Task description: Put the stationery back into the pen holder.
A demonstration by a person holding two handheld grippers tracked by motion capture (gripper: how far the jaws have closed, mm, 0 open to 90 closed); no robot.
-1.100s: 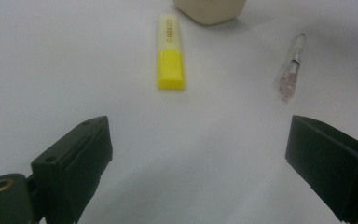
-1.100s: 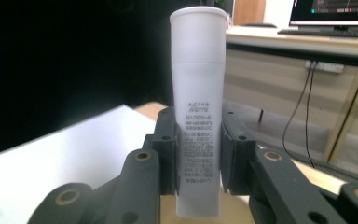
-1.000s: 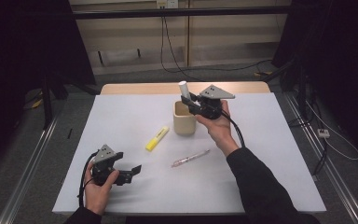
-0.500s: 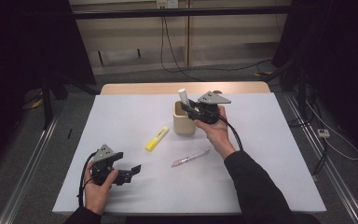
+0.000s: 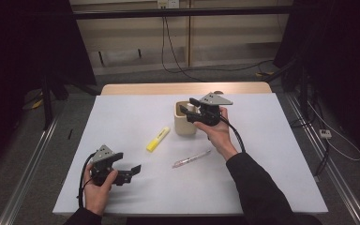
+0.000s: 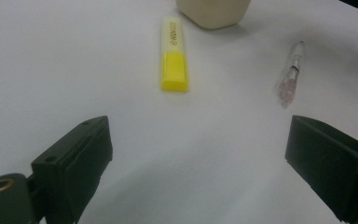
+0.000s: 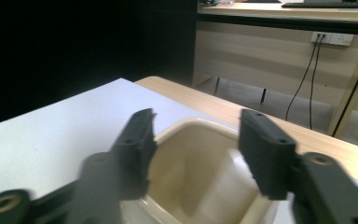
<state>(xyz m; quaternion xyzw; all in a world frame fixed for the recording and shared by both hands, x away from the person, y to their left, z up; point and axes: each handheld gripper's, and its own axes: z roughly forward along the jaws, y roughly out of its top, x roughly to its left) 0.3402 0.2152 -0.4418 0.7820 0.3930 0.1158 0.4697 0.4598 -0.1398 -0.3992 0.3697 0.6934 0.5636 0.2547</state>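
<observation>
A beige cup (image 5: 183, 125) stands near the middle of the white table (image 5: 281, 154). My right gripper (image 5: 189, 107) hovers over its rim, and its jaws have just been opening. They stand apart over the cup's mouth (image 7: 191, 177) and press on nothing. The pale top of a white marker (image 5: 191, 109) shows low in the cup between them. My left gripper (image 5: 127, 164) rests open near the front left edge, its jaws (image 6: 198, 158) wide over bare table. A yellow highlighter (image 5: 158, 139) (image 6: 174, 56) and a clear pen with a pink end (image 5: 191, 159) (image 6: 289, 77) lie flat between the two grippers.
A wooden strip (image 5: 183, 88) runs along the table's far edge. Beyond it are a floor with cables and a wall with a socket (image 7: 327, 38). Dark stands flank both sides of the table.
The white marker, held upright above the cup by my right gripper a second ago, has dropped into the cup. The right jaws have spread apart. The left hand has not moved.
</observation>
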